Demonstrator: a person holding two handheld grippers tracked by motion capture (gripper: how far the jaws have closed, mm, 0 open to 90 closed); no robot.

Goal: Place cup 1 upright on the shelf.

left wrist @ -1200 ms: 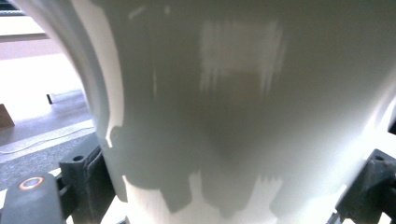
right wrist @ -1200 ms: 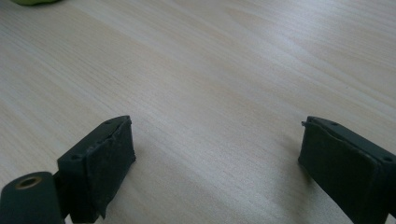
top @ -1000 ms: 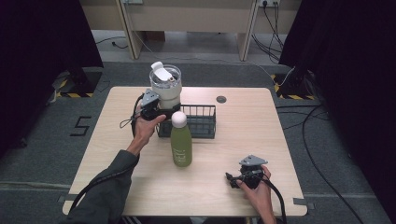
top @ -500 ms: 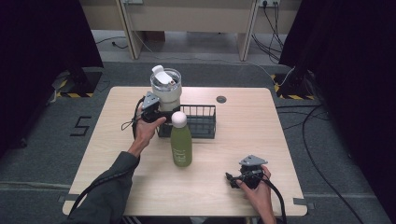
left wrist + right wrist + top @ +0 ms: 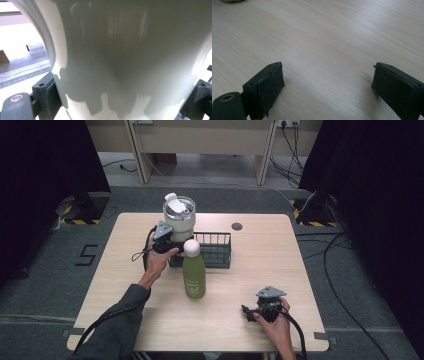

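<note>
Two black jaws of the left gripper [image 5: 167, 240] clamped on the white tumbler [image 5: 125, 62], right gripper [image 5: 327, 87] spread wide.

dim surrounds, bright table, close-up perhaps blurred

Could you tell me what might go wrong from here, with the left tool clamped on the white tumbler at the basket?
1. The white tumbler is tall and the left tool grips it low, so it might tip or slip when moved.
2. The green bottle stands close in front of the wire basket; the forearm could knock it over.
3. The tumbler's base could catch the basket's rim.
</note>
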